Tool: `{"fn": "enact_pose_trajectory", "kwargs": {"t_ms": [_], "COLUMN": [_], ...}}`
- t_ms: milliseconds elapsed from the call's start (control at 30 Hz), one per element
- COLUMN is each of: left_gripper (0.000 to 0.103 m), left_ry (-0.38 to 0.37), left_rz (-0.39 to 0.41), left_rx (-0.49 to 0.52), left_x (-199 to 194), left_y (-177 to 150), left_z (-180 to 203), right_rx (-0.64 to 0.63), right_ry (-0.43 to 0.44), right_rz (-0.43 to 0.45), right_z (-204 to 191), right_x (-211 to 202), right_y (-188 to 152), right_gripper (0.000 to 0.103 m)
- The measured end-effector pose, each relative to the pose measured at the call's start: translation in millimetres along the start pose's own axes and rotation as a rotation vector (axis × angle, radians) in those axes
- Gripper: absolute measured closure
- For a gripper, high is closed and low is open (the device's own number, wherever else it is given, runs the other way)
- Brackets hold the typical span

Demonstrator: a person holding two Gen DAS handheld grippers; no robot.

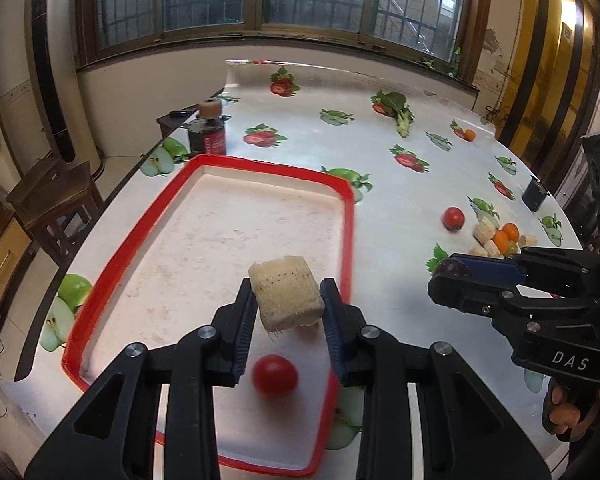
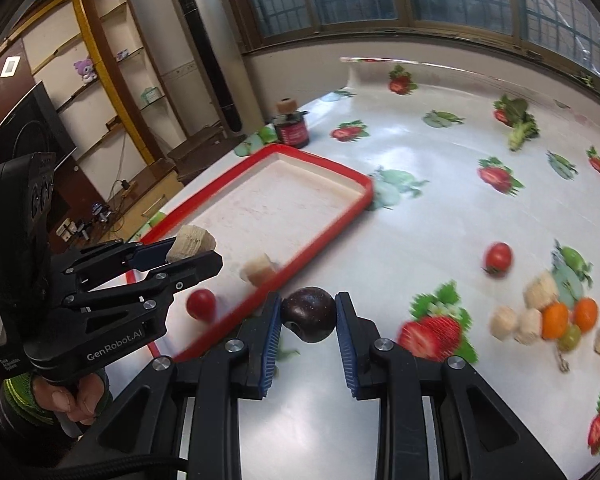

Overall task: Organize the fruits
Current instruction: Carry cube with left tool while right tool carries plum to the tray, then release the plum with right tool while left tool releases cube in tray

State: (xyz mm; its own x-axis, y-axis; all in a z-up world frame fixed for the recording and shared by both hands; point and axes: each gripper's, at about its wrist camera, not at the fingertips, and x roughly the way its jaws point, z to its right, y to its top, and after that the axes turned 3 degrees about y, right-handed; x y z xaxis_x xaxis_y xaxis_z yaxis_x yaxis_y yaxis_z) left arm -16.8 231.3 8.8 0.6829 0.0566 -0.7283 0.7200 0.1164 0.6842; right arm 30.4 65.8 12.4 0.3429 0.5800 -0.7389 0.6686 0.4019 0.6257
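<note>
A: Item one, the landmark?
B: Red-rimmed tray (image 1: 342, 216), white floor, lying on the table (image 1: 400, 184) with its fruit-print cloth.

A: Left gripper?
B: Left gripper (image 1: 287, 300), above the tray's near end. Its jaws are clamped on a pale sugarcane chunk (image 1: 286, 294), held clear of the tray floor. In the right wrist view the same chunk (image 2: 191, 243) sits at the tips of that gripper (image 2: 192, 252), over the tray's near left corner.

A: Contents of the tray?
B: One cherry tomato (image 1: 275, 375) at the near end, below the held chunk. The right wrist view shows it (image 2: 201, 304) and also a second sugarcane chunk (image 2: 260, 269) lying just inside the right rim (image 2: 320, 240).

A: Right gripper?
B: Right gripper (image 2: 308, 316), just outside the tray's near right rim. Its jaws grip a dark plum (image 2: 309, 312). From the left wrist view this gripper (image 1: 446, 276) is side-on, with a dark round thing at the tip.

A: Loose stock off the tray?
B: Well to the tray's right: a second cherry tomato (image 2: 498, 258); beyond it a cluster of sugarcane pieces (image 2: 528, 326), two small oranges (image 2: 570, 318) and a green grape (image 2: 570, 338), touching or nearly so.

A: Other entries?
B: Dark jar (image 1: 207, 136) with a tan roll on top, just beyond the tray's far left corner. A leafy green (image 1: 400, 114) and a lone small orange (image 1: 469, 134), far beyond its right side.
</note>
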Motion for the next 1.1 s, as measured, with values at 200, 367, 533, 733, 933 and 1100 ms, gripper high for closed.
{"fn": "enact_pose_trajectory", "kwargs": {"t_ms": [200, 367, 533, 733, 933, 1100], "left_gripper": [0.074, 0.074, 0.074, 0.073, 0.073, 0.069], "left_ry": [0.053, 0.073, 0.078, 0.073, 0.085, 0.080], "left_rz": [-0.013, -0.051, -0.090, -0.116, -0.152, -0.143], "left_rx": [-0.049, -0.092, -0.102, -0.106, -0.121, -0.140], "left_x": [9.4, 25.2, 39.8, 50.5, 59.2, 50.0], "left_y": [0.0, -3.7, -9.5, -15.6, -22.4, -20.2], "left_z": [-35.9, -55.6, -60.1, -61.2, -63.9, -65.1], "right_rx": [-0.016, -0.019, -0.015, -0.038, -0.061, -0.093], "right_ry": [0.052, 0.055, 0.031, 0.013, 0.008, -0.008], "right_rz": [-0.027, -0.044, -0.093, -0.129, -0.144, -0.108], "right_z": [-21.2, -25.7, -22.9, -23.1, -23.2, -26.9], "right_x": [42.3, 81.9, 122.4, 146.6, 153.9, 137.6], "right_y": [24.6, 44.1, 55.7, 53.8, 48.2, 48.0], "right_gripper": [0.076, 0.075, 0.072, 0.072, 0.062, 0.051]}}
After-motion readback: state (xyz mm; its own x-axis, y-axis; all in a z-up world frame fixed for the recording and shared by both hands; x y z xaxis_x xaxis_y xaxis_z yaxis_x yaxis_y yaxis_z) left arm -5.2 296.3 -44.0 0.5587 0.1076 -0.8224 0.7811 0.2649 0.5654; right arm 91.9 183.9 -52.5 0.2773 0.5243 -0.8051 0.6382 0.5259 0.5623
